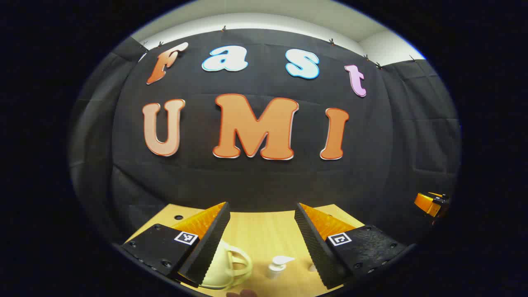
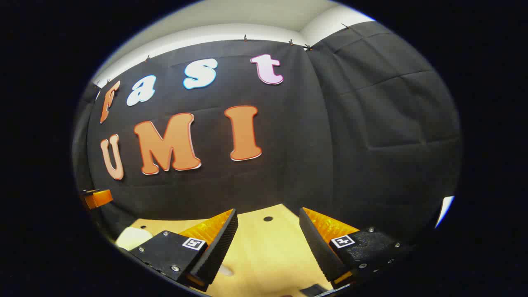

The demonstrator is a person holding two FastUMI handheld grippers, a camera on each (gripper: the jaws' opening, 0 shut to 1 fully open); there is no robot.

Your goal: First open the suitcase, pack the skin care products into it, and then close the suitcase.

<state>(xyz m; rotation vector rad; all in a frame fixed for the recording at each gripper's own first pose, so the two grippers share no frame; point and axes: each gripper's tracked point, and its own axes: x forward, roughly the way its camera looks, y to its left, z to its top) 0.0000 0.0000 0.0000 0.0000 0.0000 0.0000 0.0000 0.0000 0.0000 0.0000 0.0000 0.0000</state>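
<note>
Both grippers hang high above the desk [image 1: 264,235], pointed at the booth wall, so little of the task's things shows. In the left gripper view the left gripper [image 1: 262,243] has its fingers wide apart with nothing between them; below them, toward the desk's near edge, stands a small white pump bottle [image 1: 277,267], upright, and just left of it, partly behind the left finger, a pale cream case [image 1: 225,266] with a loop handle, which I take to be the suitcase, though too little shows to tell whether it is shut. The two stand near each other but apart. In the right gripper view the right gripper [image 2: 268,243] is likewise spread open and empty over bare desk, with a pale rounded thing [image 2: 132,237] at the desk's left edge that I cannot identify. The bottle looks like light, stiff, smooth plastic, probably slippery and easy to tip; I would grip its body below the pump head, never the nozzle. The case looks rigid and light; its lid edge or handle seems the place to take hold, with the other gripper steadying the shell.
</note>
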